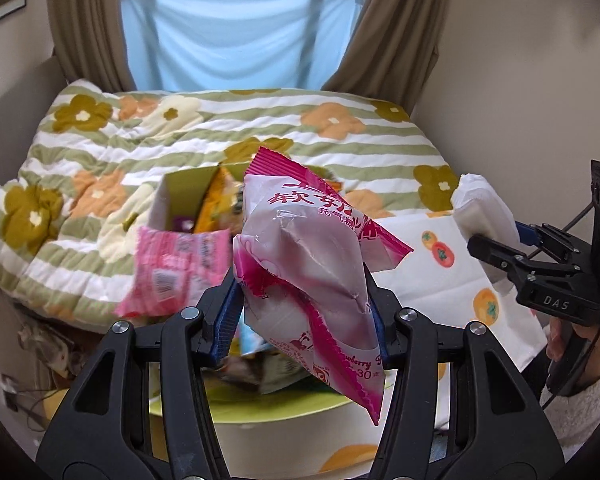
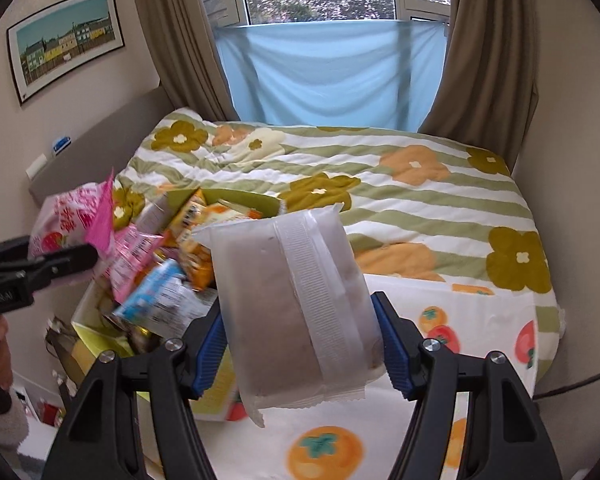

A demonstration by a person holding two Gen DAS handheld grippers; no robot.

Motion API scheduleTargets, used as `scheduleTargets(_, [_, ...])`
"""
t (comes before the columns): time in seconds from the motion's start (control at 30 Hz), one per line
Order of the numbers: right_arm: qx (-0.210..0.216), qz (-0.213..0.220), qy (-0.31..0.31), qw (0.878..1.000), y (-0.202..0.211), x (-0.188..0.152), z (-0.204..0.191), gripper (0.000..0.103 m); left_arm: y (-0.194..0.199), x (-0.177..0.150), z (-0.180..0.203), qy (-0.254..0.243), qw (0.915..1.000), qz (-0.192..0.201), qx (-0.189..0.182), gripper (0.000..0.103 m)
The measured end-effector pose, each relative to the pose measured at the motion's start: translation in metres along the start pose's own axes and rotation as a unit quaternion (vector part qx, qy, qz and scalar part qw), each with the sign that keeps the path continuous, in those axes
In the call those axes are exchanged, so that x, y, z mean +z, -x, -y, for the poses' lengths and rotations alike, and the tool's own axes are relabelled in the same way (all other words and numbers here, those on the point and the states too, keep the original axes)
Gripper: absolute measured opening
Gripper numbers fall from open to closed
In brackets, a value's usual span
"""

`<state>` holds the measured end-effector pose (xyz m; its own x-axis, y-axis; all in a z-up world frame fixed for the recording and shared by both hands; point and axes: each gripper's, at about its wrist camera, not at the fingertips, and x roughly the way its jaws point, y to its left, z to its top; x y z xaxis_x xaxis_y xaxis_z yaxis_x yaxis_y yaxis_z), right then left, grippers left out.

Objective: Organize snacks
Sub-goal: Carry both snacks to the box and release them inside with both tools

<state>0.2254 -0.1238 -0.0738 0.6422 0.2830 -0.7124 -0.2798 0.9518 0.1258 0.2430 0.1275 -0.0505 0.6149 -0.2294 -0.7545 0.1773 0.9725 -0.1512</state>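
So both hands are loaded right now. The left gripper (image 1: 304, 312) is pinching a pink and white candy bag (image 1: 300, 256), blue pads pressed into its crumpled lower half, and the bag sticks up and leans a bit to the right. The right gripper (image 2: 300, 344) is clamped on a frosted white packet (image 2: 292, 304), squeezed across its short width, so its long axis runs straight up away from the fingers, with the ribbed seam facing the camera.

What matters next, I think, is where the open snack box (image 2: 168, 212) sits. From the right wrist view it lies ahead and off to the left, on the flowered bedspread (image 2: 420, 200), stuffed with orange and pink packs. From the left wrist view the same box is almost dead ahead, just behind the candy bag. So the left hand looks nearer and better lined up; the right one would have to swing across.
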Motion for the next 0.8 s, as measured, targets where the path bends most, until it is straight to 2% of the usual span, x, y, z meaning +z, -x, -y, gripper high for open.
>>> scheduleTargets(0.23, [-0.015,-0.006,-0.035,0.999,-0.005,-0.013,-0.069,0.063,-0.001,-0.026,-0.068,0.001,0.9993,-0.032,-0.017,0.049])
scheduleTargets(0.5, [-0.016,-0.027,-0.048,0.998,-0.017,-0.023,-0.107,0.062,-0.018,-0.043,-0.085,-0.010,0.9973,-0.063,-0.036,0.049])
scheduleTargets(0.53, [-0.016,-0.027,-0.048,0.998,-0.016,-0.023,-0.110,0.061,-0.021,-0.043,-0.084,-0.012,0.9972,-0.067,-0.033,0.052])
scheduleTargets(0.6, [-0.013,-0.026,-0.050,0.998,-0.019,-0.023,-0.114,0.056,-0.027,-0.047,-0.080,-0.018,0.9974,-0.067,-0.016,0.065])
scheduleTargets(0.63, [-0.012,-0.022,-0.050,0.998,-0.020,-0.023,-0.116,0.054,-0.031,-0.049,-0.080,-0.016,0.9976,-0.067,-0.013,0.090])
scheduleTargets(0.67, [-0.006,-0.020,-0.044,0.999,-0.026,-0.022,-0.117,0.038,-0.037,-0.054,-0.082,-0.010,0.9975,-0.069,-0.011,0.102])
scheduleTargets(0.7, [0.008,-0.020,-0.038,0.999,-0.035,-0.023,-0.119,0.025,-0.043,-0.058,-0.084,0.000,0.9968,-0.080,-0.006,0.102])
scheduleTargets(0.73, [0.024,-0.025,-0.035,0.999,-0.050,-0.026,-0.119,0.024,-0.045,-0.063,-0.089,0.016,0.9953,-0.095,-0.006,0.102])
scheduleTargets(0.8, [0.016,-0.051,-0.036,0.998,-0.066,-0.031,-0.122,0.023,-0.038,-0.070,-0.096,0.035,0.9955,-0.086,-0.020,0.102])
